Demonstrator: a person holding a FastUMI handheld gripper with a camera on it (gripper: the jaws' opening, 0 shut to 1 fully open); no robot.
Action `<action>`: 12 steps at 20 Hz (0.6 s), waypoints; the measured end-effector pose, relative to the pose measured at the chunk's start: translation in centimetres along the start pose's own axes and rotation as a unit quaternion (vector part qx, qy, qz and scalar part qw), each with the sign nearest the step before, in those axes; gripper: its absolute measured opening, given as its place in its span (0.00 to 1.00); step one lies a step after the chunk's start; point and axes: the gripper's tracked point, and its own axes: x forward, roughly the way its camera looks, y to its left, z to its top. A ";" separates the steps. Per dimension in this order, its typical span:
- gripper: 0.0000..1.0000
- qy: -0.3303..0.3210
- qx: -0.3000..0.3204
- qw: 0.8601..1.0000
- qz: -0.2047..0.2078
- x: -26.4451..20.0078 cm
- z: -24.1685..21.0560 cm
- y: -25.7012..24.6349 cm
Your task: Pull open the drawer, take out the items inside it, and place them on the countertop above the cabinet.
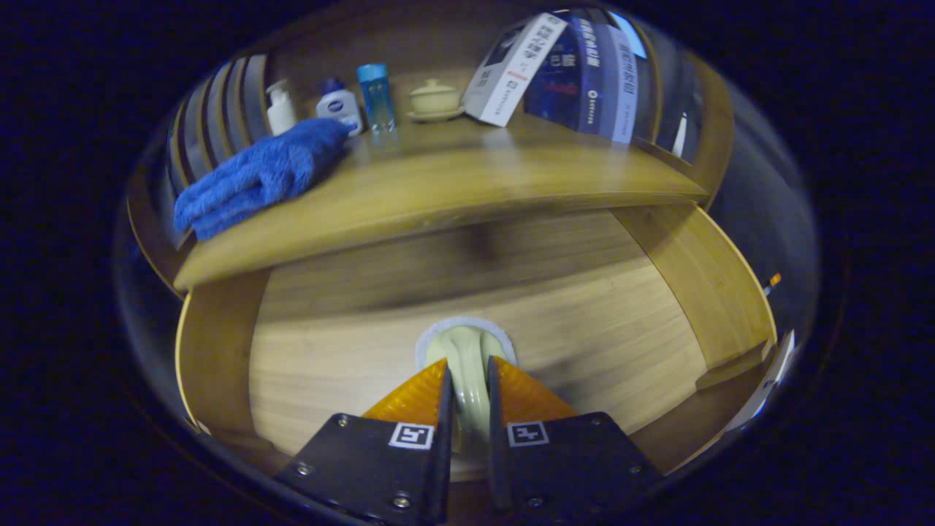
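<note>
Your gripper (467, 387) has its jaws nearly closed, both pressing on a pale cup (467, 351) that sits low inside the open drawer (329, 351). The drawer is already pulled out. On the bench (453, 183) above the drawer lies a blue towel (256, 175) beside bottles. You likely have this cup left to lift up there.

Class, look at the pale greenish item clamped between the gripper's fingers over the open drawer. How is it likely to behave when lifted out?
The pale greenish item looks smooth and glossy, so it may slip in the gripper. Its fingers close on a narrow ridge, so the grip could pivot. Its rounded shape with a white rim suggests a hard, possibly breakable piece; set it gently on the countertop.
</note>
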 end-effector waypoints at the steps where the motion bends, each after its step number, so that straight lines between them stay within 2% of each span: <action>1: 0.22 0.001 -0.004 1.000 -0.007 -0.1 -0.2 0.0; 3: 0.22 -0.006 -0.001 1.000 -0.018 -1.2 0.0 -0.2; 5: 0.13 -0.037 0.020 0.999 -0.017 -2.2 0.9 -0.2; 7: 0.13 -0.055 0.021 0.998 -0.003 -3.7 1.4 0.1; 12: 0.12 -0.127 0.027 0.992 -0.006 -9.0 5.1 -1.2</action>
